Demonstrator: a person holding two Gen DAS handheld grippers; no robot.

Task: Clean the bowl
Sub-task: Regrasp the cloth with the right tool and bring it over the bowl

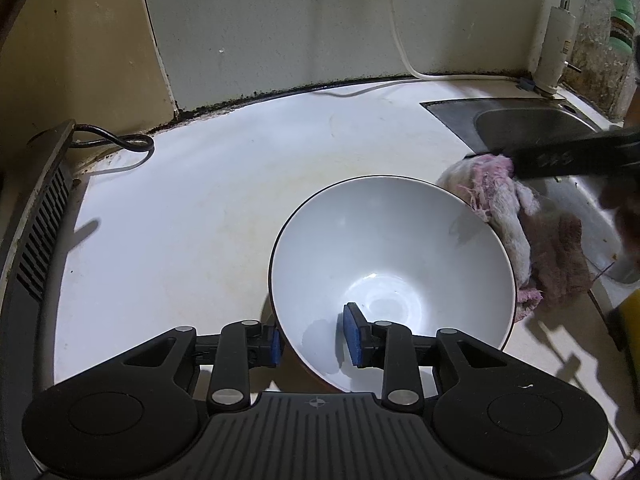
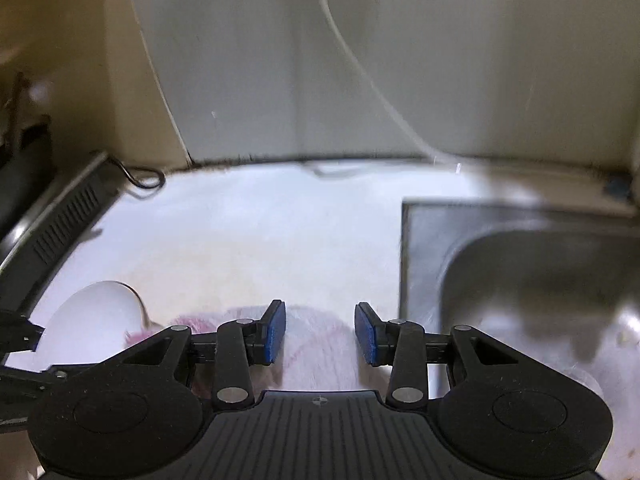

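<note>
A white bowl (image 1: 400, 248) with a dark rim stands tilted on the white counter (image 1: 200, 200). My left gripper (image 1: 314, 338) is shut on its near wall, one blue pad inside and one outside. A pink and white cloth (image 1: 516, 216) hangs against the bowl's right rim. My right gripper (image 1: 508, 162) comes in from the right and holds the cloth's top. In the blurred right wrist view the cloth (image 2: 320, 344) fills the gap between the right gripper's (image 2: 320, 334) blue pads. The bowl (image 2: 96, 312) lies at the lower left there.
A steel sink (image 1: 528, 128) is set into the counter at the right, with a tap (image 1: 558, 48) behind it. A black appliance (image 1: 40, 208) with vent slots and a dark cord (image 1: 128, 142) stands at the left. A white cable (image 1: 400, 40) runs down the back wall.
</note>
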